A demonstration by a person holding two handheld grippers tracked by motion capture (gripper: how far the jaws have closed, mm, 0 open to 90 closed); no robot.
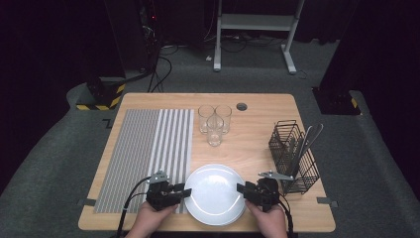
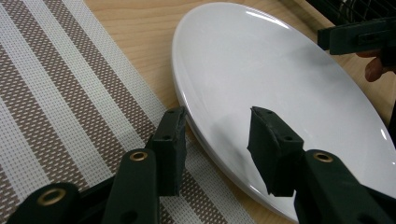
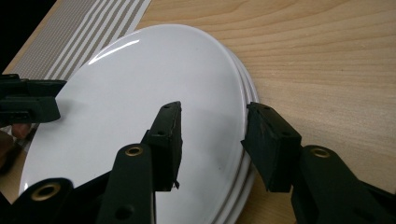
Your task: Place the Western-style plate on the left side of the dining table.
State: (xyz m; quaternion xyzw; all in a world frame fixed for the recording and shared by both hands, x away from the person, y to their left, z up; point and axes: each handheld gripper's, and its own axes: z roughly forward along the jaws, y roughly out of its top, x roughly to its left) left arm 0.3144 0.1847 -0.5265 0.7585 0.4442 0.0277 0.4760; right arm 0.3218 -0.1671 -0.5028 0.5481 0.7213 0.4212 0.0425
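Both grippers sat at the near edge of the table, one on each side of the stack of white plates [image 1: 215, 194]. Left gripper [image 1: 187, 192] straddled the stack's left rim, jaws spread, one over the placemat [image 1: 143, 153] and one over the top plate, pads not pressing. Right gripper [image 1: 240, 188] mirrored it on the right rim: jaws apart, one above the plate face, one outside the rim over bare wood, no pinch. Right gripper view showed several rims layered, so more than one plate. Stack lay flat, just touching the mat's right edge. My read: approach done, grip and lift still left, nothing on the mat yet. Farther back: wire cutlery basket [image 1: 293, 156] at right with utensils, three glasses [image 1: 214, 123] clustered mid-table.
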